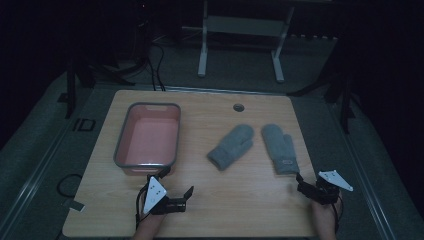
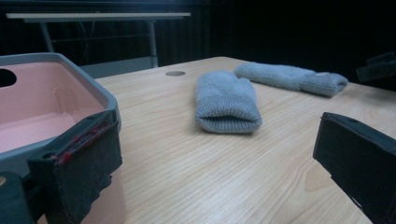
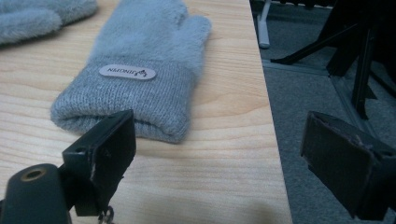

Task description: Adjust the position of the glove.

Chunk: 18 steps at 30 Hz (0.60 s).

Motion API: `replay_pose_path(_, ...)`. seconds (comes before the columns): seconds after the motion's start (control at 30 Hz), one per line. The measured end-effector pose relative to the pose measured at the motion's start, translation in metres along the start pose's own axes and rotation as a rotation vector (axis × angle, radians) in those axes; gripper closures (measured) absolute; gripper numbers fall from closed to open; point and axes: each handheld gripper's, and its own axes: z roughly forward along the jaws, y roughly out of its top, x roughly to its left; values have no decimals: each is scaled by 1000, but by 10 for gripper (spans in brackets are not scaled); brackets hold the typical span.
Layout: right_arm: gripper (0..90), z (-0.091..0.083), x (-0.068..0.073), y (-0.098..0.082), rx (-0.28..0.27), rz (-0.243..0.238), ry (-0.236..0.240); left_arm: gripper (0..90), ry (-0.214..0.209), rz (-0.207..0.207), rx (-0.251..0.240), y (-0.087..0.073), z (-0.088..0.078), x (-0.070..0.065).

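a wooden table (image 1: 240, 200) stands in a dim room, with grey carpet around it. on its left half sits a pink bin (image 1: 148, 137) with a grey rim, long side running away from the person. it holds nothing that can be seen. right of centre lie two grey knitted mittens, flat on the wood and apart from each other. the left mitten (image 1: 231, 146) lies at an angle, cuff toward the person and tip pointing up and right. the right mitten (image 1: 281, 148) lies with its cuff near the table's right front area; a small pale label (image 3: 127, 72) sits on that cuff. a small round hole (image 1: 238, 107) shows in the table near the far edge.

the left gripper (image 1: 176, 192) is held low over the table just in front of the bin's near end. its jaws stand wide apart with nothing between them; in the left gripper view one jaw is close against the bin's near corner (image 2: 100, 100), and the left mitten's open cuff (image 2: 227, 122) faces the camera farther off.

the right gripper (image 1: 307, 186) is at the table's right front corner, just beside the right mitten's cuff. its jaws are also wide and hold nothing. in the right gripper view one jaw sits right in front of the cuff (image 3: 126, 112), whether touching it cannot be told, while the other hangs past the table edge over the carpet (image 3: 308, 107).
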Motion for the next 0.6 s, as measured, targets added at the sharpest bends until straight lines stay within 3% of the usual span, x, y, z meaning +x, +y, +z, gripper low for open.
replay_pose_path(0.1, 105, 0, -1, 0, 6, 9, 4, 12, -12, -5, 5, 0, -2, 1)
replay_pose_path(0.2, 105, -3, -2, 8, 14, 19, 38, 12, -18, -14, 15, -1, -7, 2)
replay_pose_path(0.3, 105, -4, -2, 10, 22, 16, 35, 13, -9, -13, 11, -1, -9, 3)
replay_pose_path(0.4, 105, -7, 0, 30, 35, -14, 54, 13, -6, -11, 15, -2, -8, 2)
replay_pose_path(0.47, 105, -7, 0, 35, 40, -18, 59, 12, -5, 1, 13, -2, -7, 1)
replay_pose_path(0.57, 105, -5, 2, 47, 49, -31, 92, 12, -3, 8, 14, -2, -7, 1)
replay_pose_path(0.6, 105, -4, 6, 55, 58, -56, 113, 12, -4, 11, 13, -2, -7, 1)
